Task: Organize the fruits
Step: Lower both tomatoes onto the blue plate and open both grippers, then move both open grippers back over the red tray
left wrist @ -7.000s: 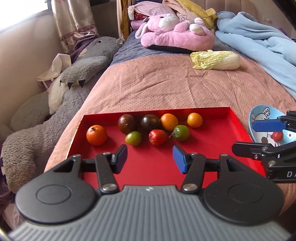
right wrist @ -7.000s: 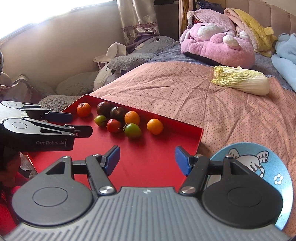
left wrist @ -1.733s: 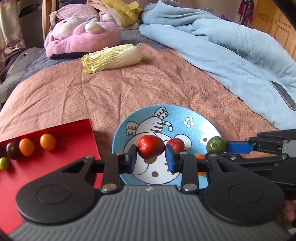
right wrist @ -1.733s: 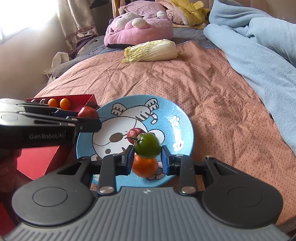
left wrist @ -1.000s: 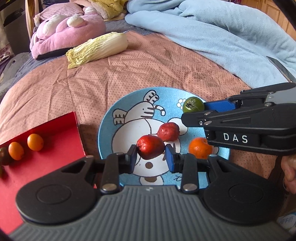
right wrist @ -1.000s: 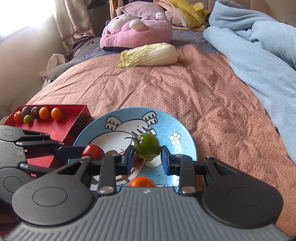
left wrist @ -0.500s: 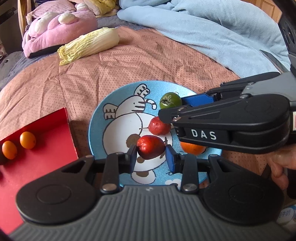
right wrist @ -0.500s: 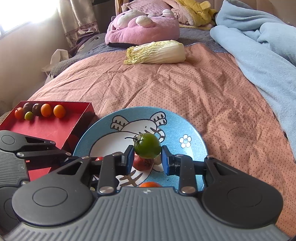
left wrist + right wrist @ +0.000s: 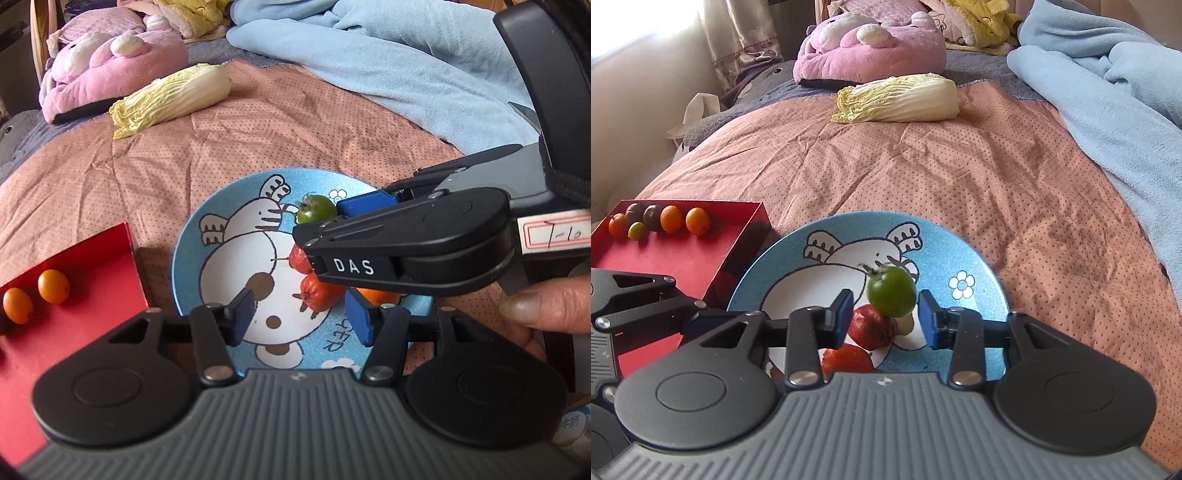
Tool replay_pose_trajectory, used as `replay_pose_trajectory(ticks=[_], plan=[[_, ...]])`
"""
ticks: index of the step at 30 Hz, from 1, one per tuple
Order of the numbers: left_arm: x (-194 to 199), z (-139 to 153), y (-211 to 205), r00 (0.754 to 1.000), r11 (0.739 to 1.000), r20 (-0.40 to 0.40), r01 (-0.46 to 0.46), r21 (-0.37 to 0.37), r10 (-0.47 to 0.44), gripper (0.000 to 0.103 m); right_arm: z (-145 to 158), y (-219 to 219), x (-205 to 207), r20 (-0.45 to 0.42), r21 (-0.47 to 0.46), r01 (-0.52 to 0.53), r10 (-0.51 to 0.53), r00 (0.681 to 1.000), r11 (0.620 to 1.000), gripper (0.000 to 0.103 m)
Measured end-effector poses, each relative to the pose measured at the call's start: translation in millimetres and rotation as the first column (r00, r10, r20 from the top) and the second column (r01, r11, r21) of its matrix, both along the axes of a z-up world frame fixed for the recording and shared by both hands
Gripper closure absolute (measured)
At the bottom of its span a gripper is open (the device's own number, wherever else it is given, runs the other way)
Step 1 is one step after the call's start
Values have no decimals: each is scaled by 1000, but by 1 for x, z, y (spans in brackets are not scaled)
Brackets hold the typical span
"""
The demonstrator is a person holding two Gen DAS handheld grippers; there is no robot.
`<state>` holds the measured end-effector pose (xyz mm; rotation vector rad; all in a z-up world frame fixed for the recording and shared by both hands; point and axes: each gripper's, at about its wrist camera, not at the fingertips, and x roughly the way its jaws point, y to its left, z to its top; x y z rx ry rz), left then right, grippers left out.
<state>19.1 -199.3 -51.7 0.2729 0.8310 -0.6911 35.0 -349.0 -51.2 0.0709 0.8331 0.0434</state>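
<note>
One plate (image 9: pixel 982 269), nine fruits, one tray (image 9: pixel 738 236)

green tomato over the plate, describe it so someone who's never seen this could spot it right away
Find the round blue plate with a cartoon elephant on the pink dotted bedspread, beside the red tray. Over it, the right gripper is opening, with the green tomato between its blue pads. It is the only green fruit there; those beside it are red or orange.

Green tomato (image 9: pixel 892 291), red fruits (image 9: pixel 873 326) on blue plate (image 9: pixel 975 266); oranges (image 9: pixel 697 220) in red tray (image 9: pixel 665 254).
</note>
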Motion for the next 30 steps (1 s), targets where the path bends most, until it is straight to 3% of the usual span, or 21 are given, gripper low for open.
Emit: replay_pose_trajectory(ticks=[2,3,30], plan=[[-1,1,1,1000,1000,7,0,-2,0,46,6,-1,-3,25,10,5,-5,1000,1000,26],[-1,2,2,1000,1000,8,-1,-6,2,46,8,-1,-5,36,8,6,-6,999,1000,25],[-7,33,49,989,990,68,-131,-59,135,46,44,18,-38,80,3,-24,24,996,1000,25]])
